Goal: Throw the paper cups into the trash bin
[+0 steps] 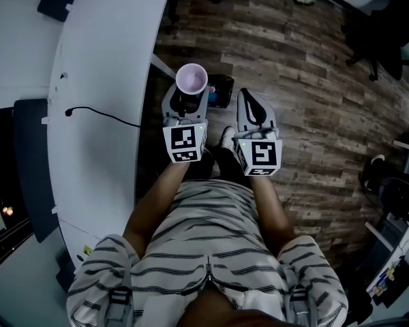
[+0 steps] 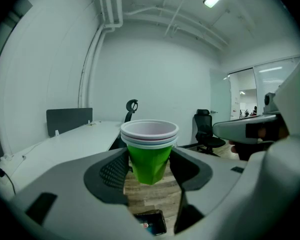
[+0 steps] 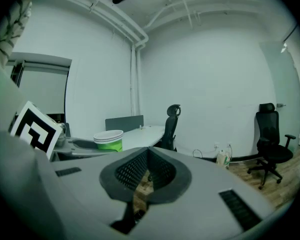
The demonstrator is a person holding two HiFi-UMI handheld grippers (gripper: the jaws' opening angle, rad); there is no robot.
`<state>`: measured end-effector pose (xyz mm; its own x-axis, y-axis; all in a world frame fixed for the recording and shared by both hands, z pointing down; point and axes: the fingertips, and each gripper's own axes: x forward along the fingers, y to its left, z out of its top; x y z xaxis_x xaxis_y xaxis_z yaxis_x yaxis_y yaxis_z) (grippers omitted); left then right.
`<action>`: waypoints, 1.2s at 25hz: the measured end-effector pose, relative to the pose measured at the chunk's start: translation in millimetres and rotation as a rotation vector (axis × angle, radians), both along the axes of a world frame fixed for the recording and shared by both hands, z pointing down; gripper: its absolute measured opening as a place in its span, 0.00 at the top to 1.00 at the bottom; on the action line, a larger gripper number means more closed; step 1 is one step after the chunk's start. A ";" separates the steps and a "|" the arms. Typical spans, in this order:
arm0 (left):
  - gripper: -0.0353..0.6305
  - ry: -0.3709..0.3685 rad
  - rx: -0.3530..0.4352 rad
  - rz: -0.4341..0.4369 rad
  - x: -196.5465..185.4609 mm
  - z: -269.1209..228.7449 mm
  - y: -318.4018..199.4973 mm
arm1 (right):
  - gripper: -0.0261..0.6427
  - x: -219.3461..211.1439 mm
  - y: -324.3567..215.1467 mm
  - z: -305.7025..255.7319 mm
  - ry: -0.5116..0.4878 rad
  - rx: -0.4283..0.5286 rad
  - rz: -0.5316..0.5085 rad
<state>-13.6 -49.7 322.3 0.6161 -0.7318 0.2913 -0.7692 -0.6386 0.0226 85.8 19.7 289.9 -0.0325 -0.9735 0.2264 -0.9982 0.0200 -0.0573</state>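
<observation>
**A:** Which step is this?

**B:** The carry, I'd say. The person stands on the wood floor [image 1: 313, 67] beside the long white desk [image 1: 102, 80], with both grippers held out in front. A dark trash bin [image 1: 220, 90] sits on the floor just beyond them, and the cups partly hide it in the head view.

**A:** And the grippers?

**B:** The left gripper [image 1: 189, 99] has its jaws spread wide and pressed on the sides of a nested stack of paper cups [image 1: 191, 80]. The stack is upright with its mouth up, green outside with pale rims. The right gripper [image 3: 148, 156] has its jaws closed together with nothing between them.

**A:** So where are the cups relative to the bin?

**B:** They are up in the air, near it and a little to its left, and nothing has been dropped yet.

**B:** For the next move, I judge the left gripper has to bring the stack squarely over the bin's opening and then let its jaws part. The opening looks small from up here and the cups are light, so the aim matters. The right gripper only needs to stay clear.
</observation>
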 end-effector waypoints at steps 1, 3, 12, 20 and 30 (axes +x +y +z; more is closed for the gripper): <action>0.54 -0.003 -0.004 0.009 1.6 3.1 1.6 | 0.95 1.0 -0.2 3.1 -0.001 -0.006 0.007; 0.54 -0.009 -0.014 0.027 5.4 7.8 4.5 | 0.95 2.8 -0.3 8.8 -0.007 -0.017 0.017; 0.54 -0.040 -0.067 0.085 22.7 36.2 13.4 | 0.95 10.7 -1.8 33.9 -0.025 -0.065 0.045; 0.54 -0.063 -0.127 0.105 35.4 75.0 22.0 | 0.95 21.7 -2.0 68.9 -0.049 -0.116 0.076; 0.54 -0.104 -0.204 0.103 42.3 134.0 25.9 | 0.95 28.9 -0.9 118.6 -0.075 -0.179 0.086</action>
